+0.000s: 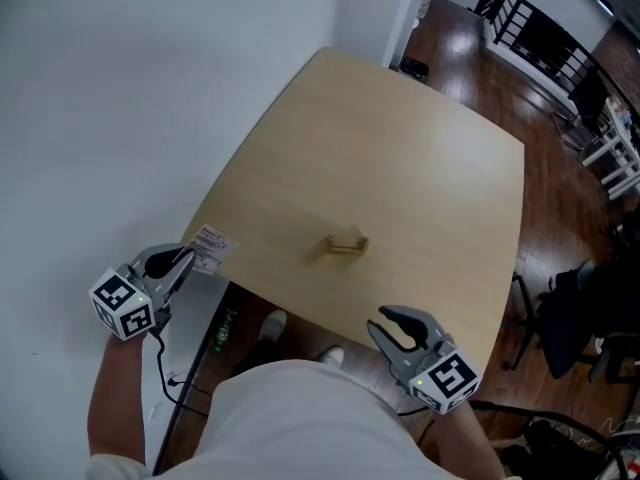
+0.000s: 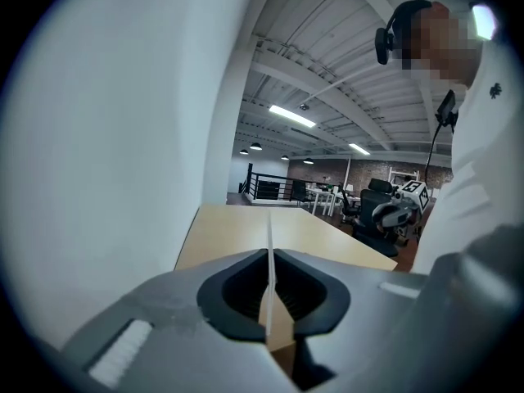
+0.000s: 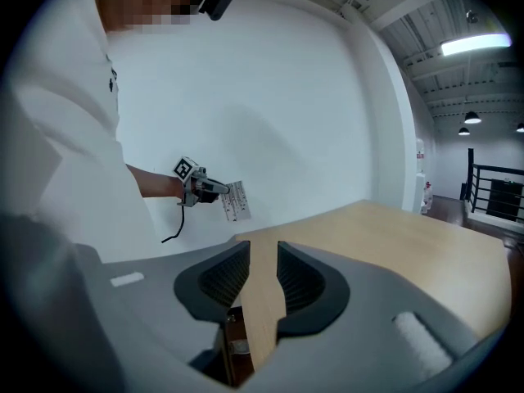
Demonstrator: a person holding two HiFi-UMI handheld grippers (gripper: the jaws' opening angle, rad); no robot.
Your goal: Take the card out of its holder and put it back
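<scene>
Card [image 1: 210, 249] sits clamped in left gripper [image 1: 188, 258], well apart from holder [image 1: 348, 245]; right gripper [image 1: 377, 320] narrowly open, empty

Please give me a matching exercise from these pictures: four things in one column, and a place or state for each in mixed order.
1 card
2 holder
3 left gripper
4 right gripper

A jaws apart, nothing between them
B rests near the middle of the table
C jaws shut on a thin sheet
D clamped between two jaws, beside the table's edge

Pairs: 1-D, 2-B, 3-C, 4-A
</scene>
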